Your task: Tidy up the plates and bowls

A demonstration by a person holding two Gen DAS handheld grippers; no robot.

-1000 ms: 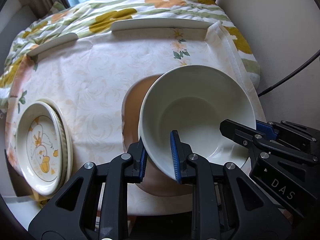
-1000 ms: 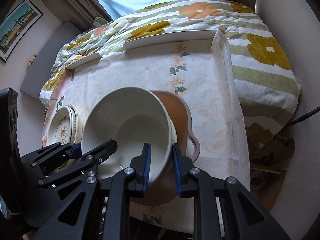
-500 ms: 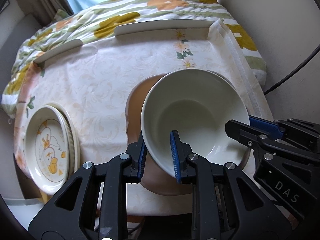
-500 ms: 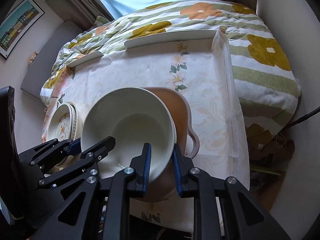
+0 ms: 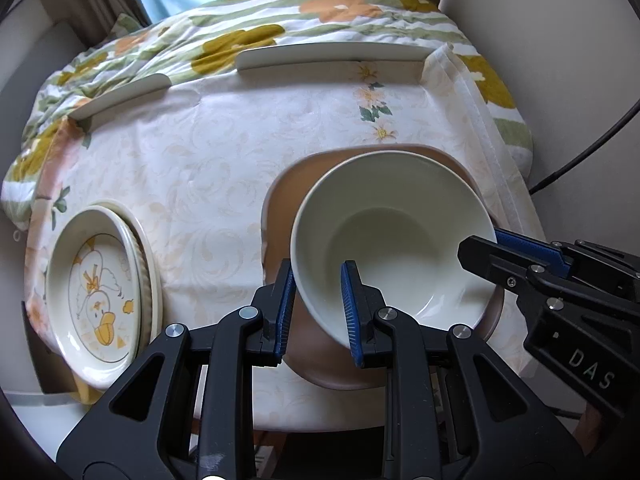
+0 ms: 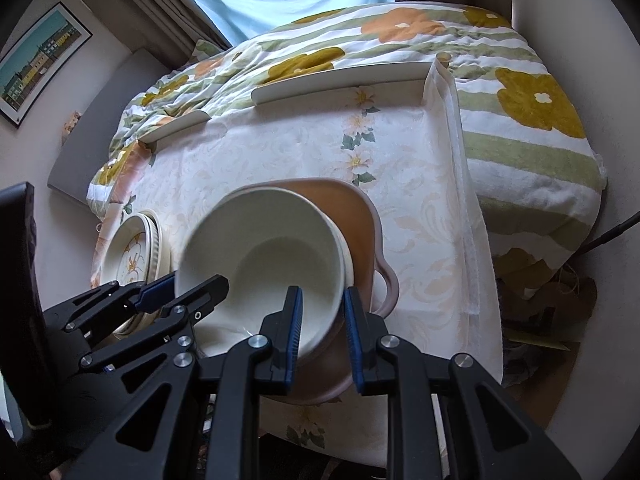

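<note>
Cloth-covered table (image 5: 224,168), with brown dish (image 5: 280,216) and duck plate stack (image 5: 96,288) well apart.

Brown tray (image 5: 280,208) under bowl (image 5: 392,232)

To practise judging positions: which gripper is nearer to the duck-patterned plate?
Left. The left gripper clamps the white bowl's rim on the side facing the duck-patterned plate; the right gripper grips the bowl's opposite rim, farther from the plate.
</note>
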